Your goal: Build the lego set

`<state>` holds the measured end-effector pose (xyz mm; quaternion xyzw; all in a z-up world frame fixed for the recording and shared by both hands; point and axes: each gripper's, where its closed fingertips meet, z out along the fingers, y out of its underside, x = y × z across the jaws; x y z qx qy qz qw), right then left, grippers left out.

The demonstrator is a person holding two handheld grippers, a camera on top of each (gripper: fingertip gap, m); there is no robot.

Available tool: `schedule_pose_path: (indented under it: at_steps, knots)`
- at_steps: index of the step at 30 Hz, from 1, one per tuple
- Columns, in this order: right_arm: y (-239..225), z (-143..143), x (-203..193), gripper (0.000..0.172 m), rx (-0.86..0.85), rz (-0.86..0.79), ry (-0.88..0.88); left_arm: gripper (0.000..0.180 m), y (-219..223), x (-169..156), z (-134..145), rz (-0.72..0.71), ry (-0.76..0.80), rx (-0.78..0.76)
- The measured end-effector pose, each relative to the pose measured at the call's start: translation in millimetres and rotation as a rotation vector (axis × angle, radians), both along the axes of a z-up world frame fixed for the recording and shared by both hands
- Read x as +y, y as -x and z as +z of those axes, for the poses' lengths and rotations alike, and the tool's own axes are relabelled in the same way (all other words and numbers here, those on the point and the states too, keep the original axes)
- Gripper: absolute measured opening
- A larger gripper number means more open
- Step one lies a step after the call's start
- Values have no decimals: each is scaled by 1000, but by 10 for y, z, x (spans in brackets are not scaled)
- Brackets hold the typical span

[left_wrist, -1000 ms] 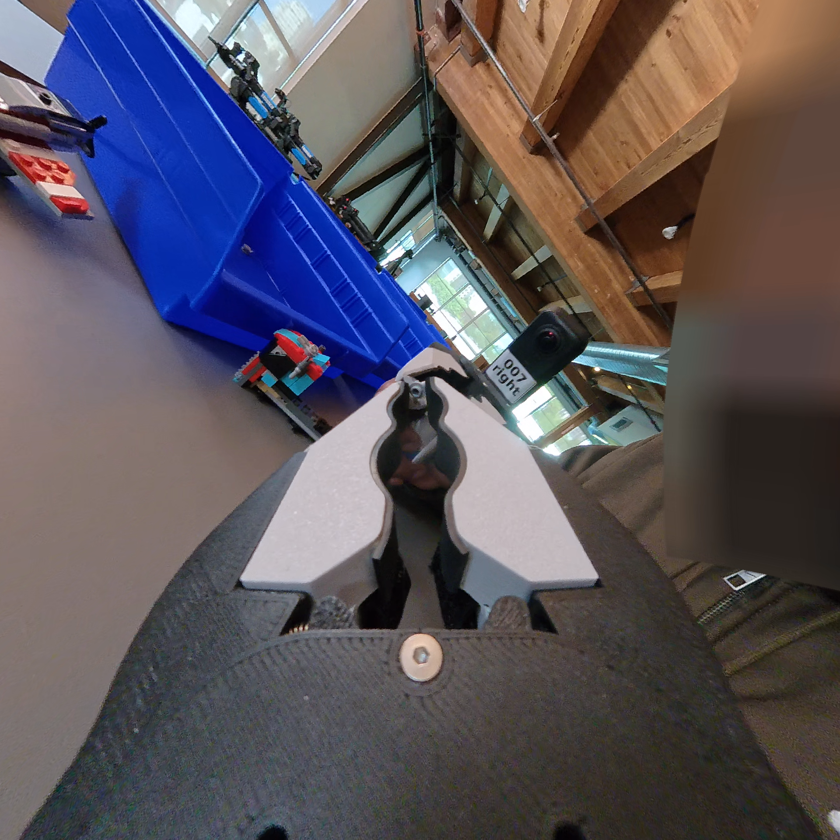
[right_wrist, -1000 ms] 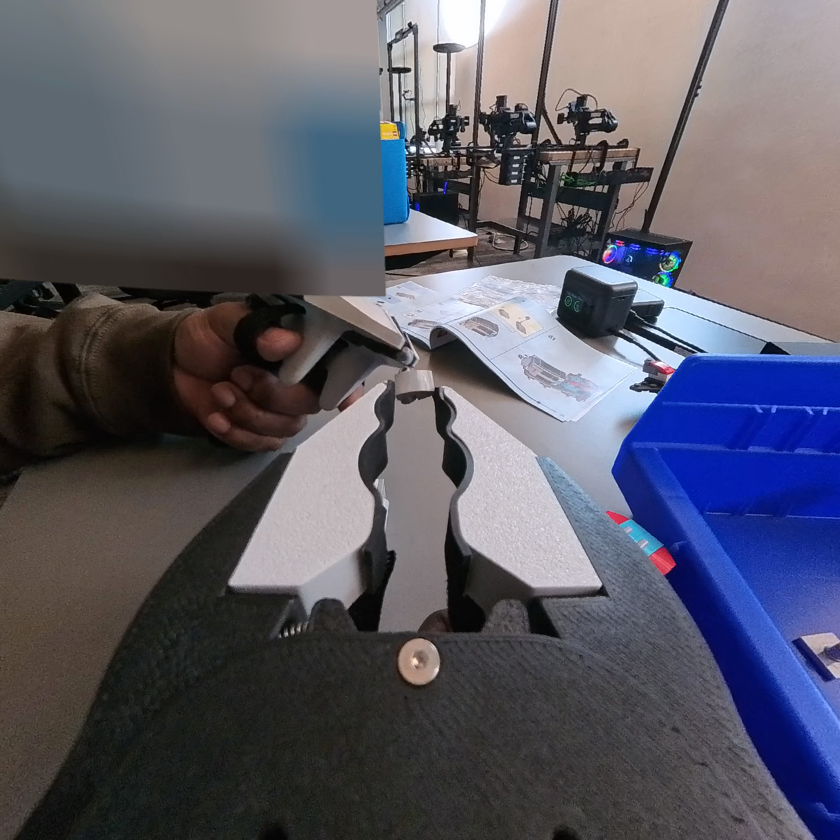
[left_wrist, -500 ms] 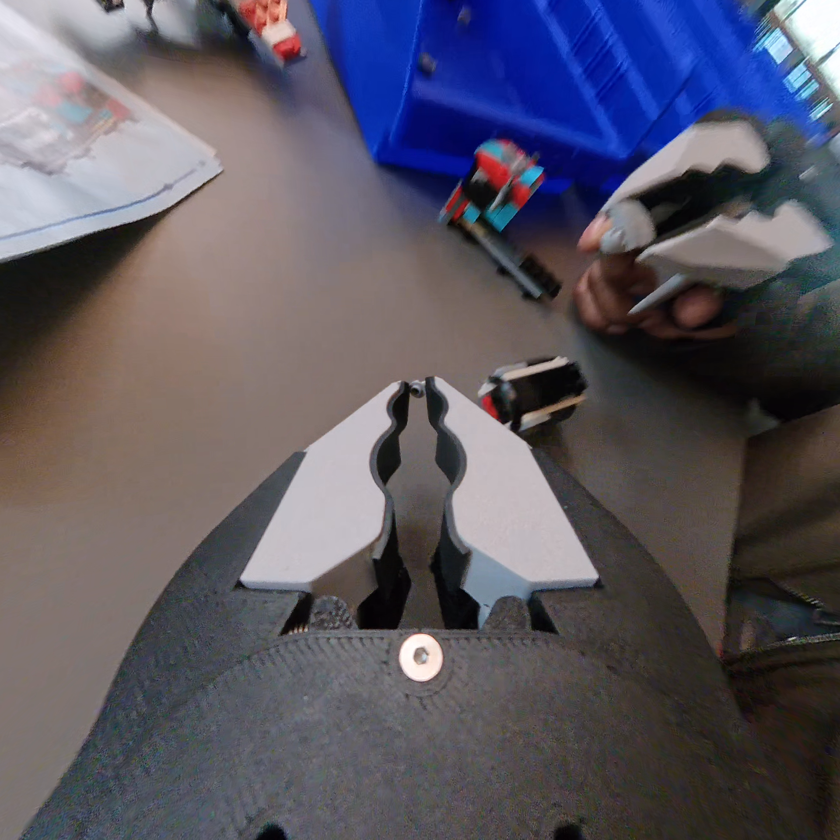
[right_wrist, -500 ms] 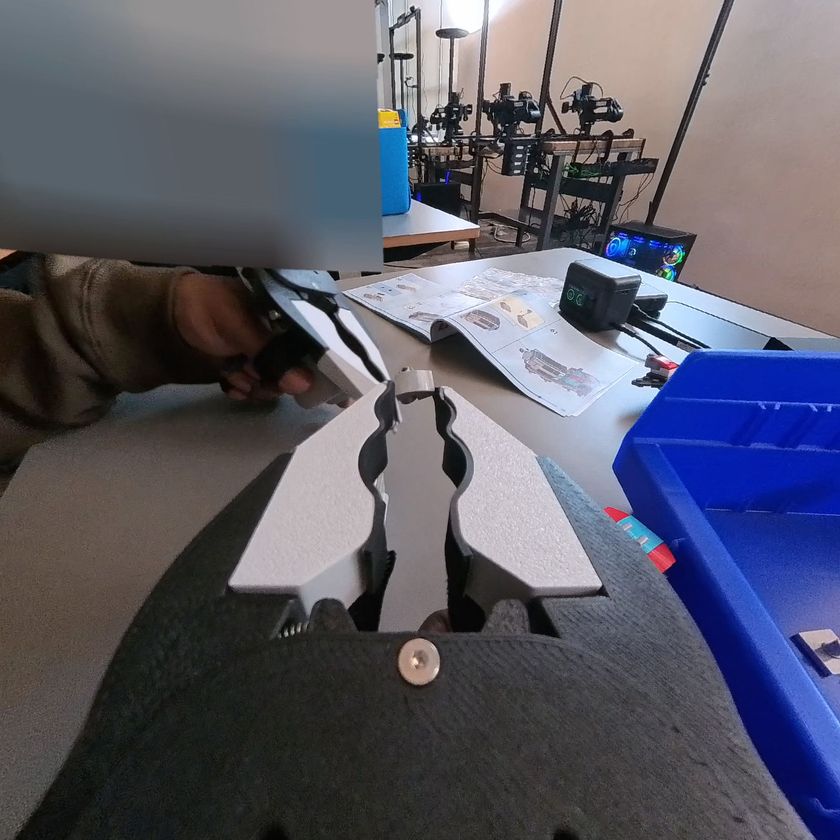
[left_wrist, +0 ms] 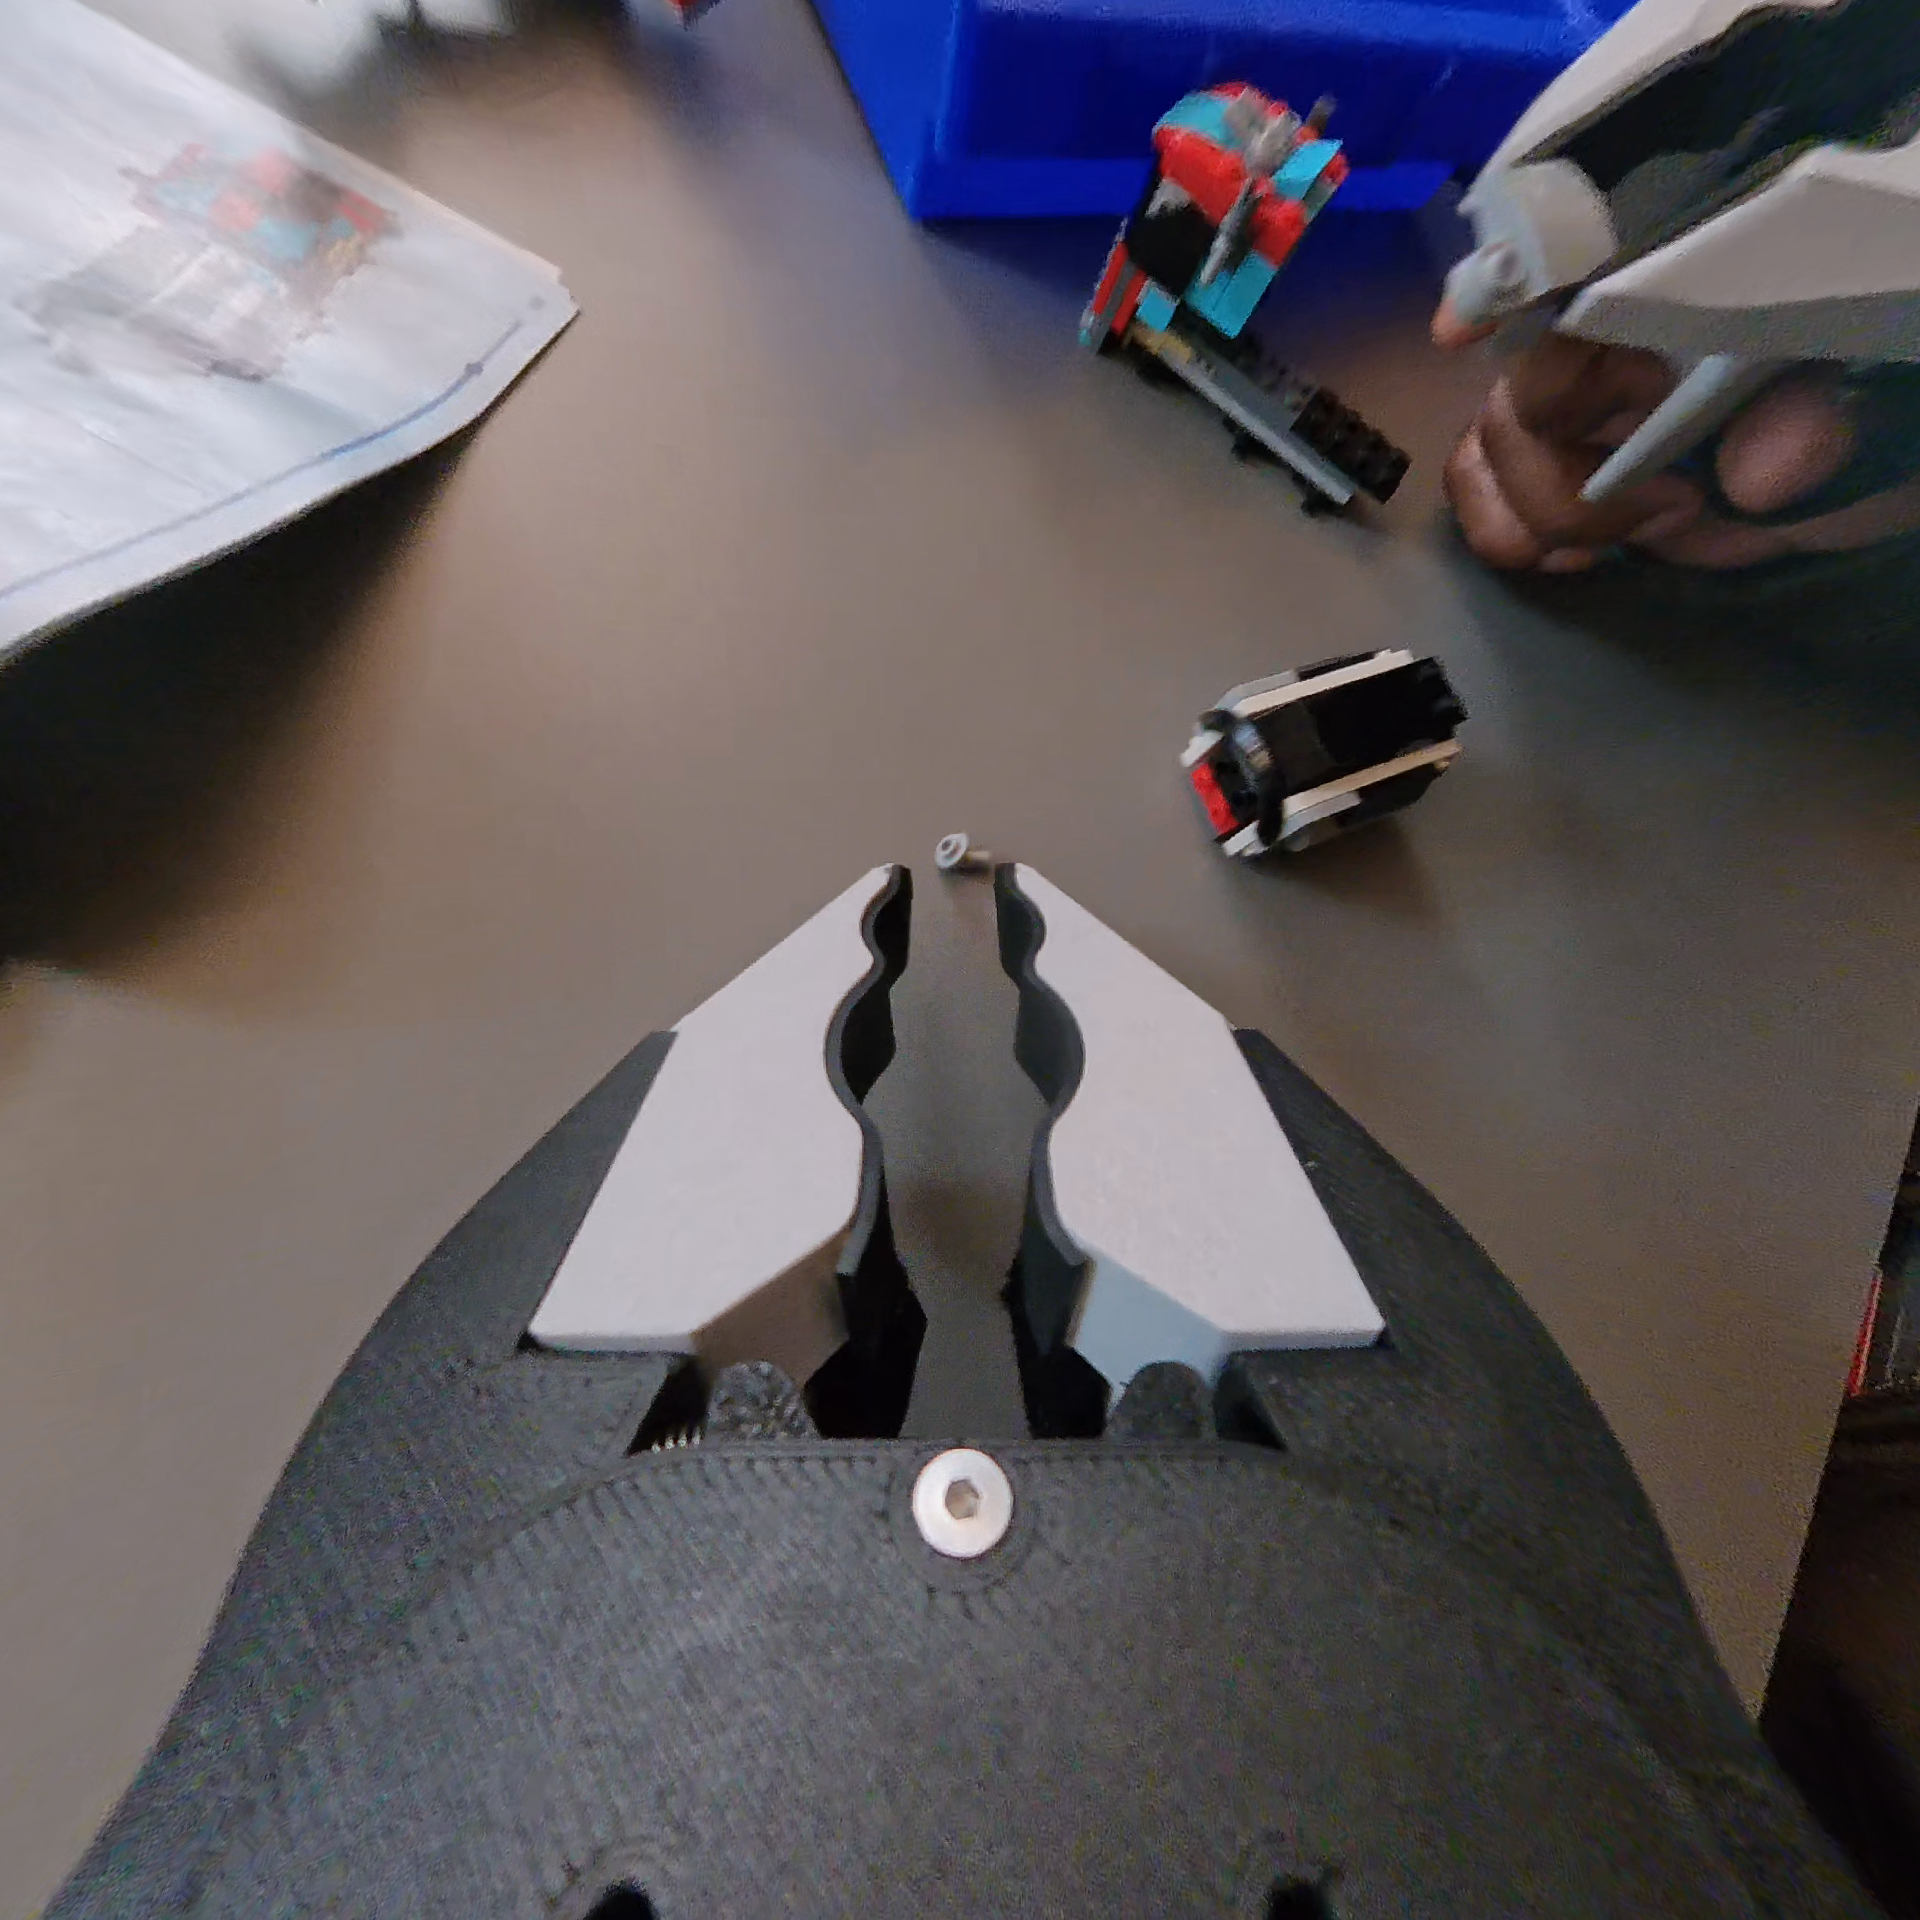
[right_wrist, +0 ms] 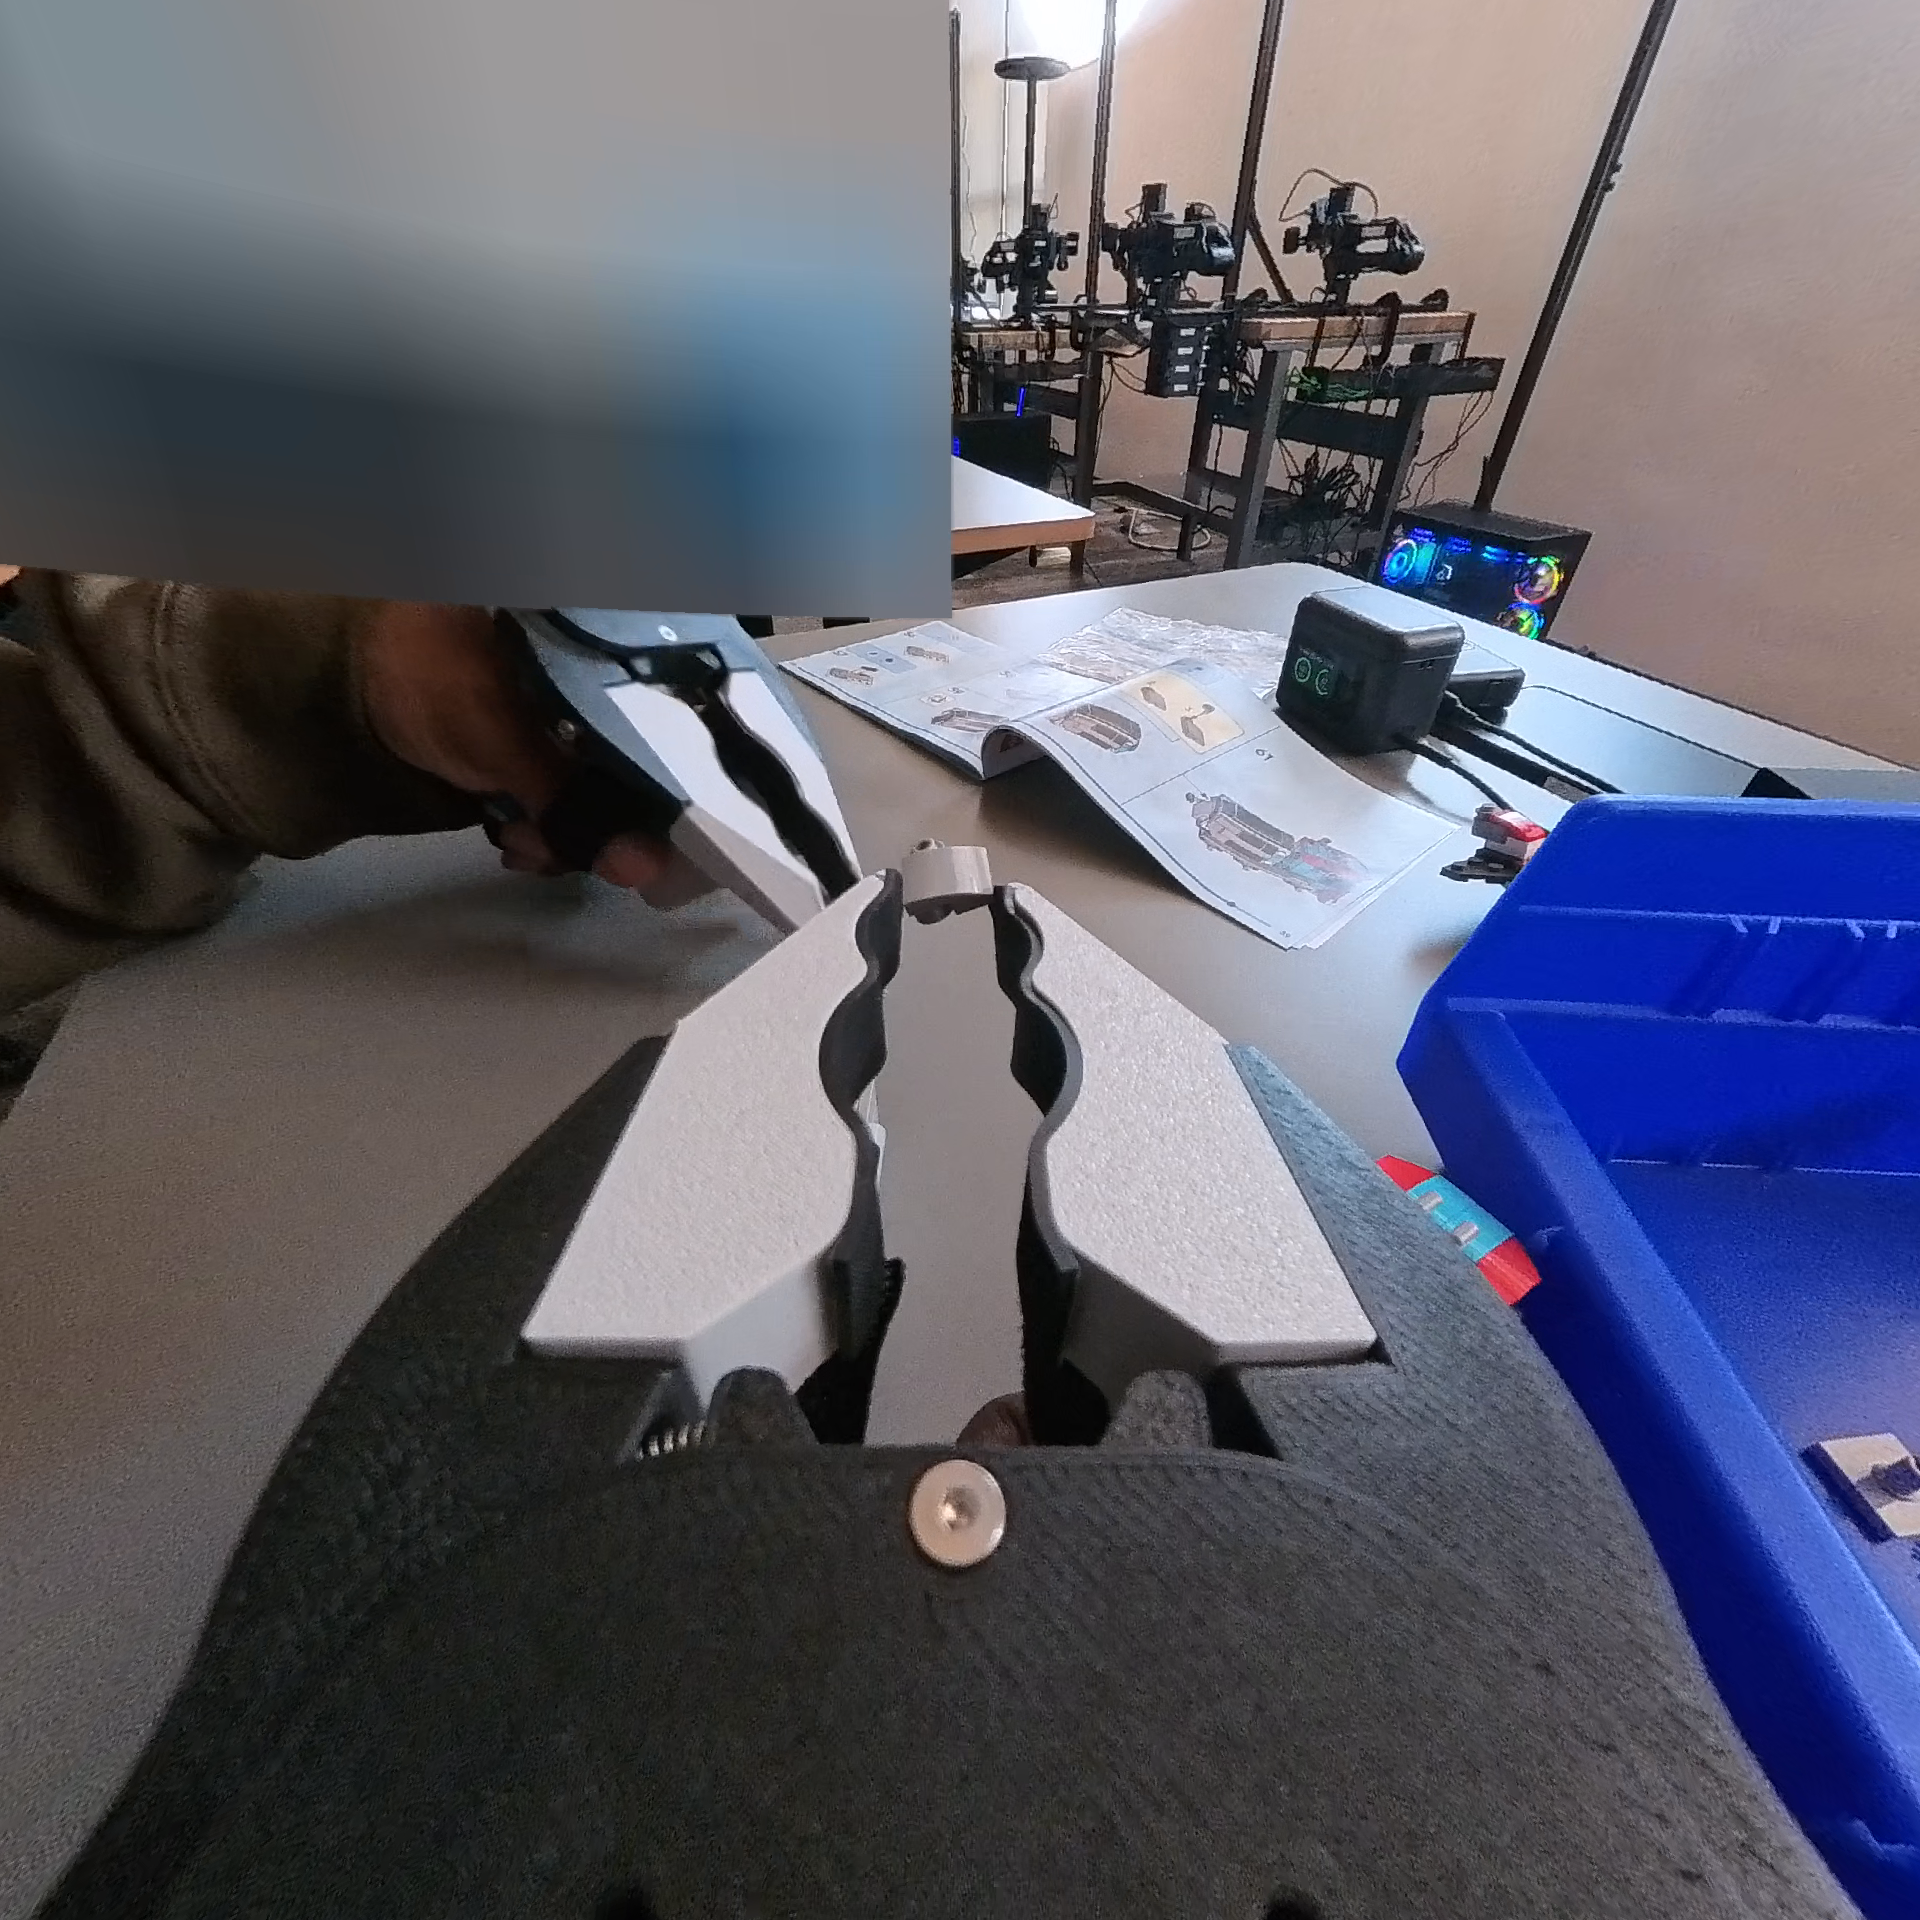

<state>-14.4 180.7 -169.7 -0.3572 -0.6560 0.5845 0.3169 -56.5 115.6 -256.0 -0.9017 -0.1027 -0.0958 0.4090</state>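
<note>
The left hand-held gripper [left_wrist: 952, 883] is open, low over the table [left_wrist: 520, 727], with a tiny grey peg [left_wrist: 961, 852] lying just past its tips, in the middle of the frame. To the right sits a small black and white brick piece [left_wrist: 1325, 750]. The right hand-held gripper [right_wrist: 943, 896] pinches a small grey round brick [right_wrist: 945, 871], with a blue bin [right_wrist: 1662, 1091] at the right.

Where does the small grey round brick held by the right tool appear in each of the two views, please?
Left wrist view: the small grey round brick sits at the upper right edge, blurred, at the tips of the right tool.
Right wrist view: the brick is at centre, just above the middle, pinched between the right tool's fingertips.
Shared landmark: the blue bin.
</note>
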Motion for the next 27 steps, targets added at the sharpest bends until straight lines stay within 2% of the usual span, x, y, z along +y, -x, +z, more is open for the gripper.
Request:
schedule_pose_path:
  at_steps: [4,12,27]
  knots:
    - [-1,0,0,18,1,0,-1,14,-93,51,48,-31,-6,48]
    - [-9,-2,11,18,3,-3,-5,11,-138,115,-35,-36,44,140]
    - [-23,-1,11,18,5,-2,-8,12,-109,113,-37,-18,55,173]
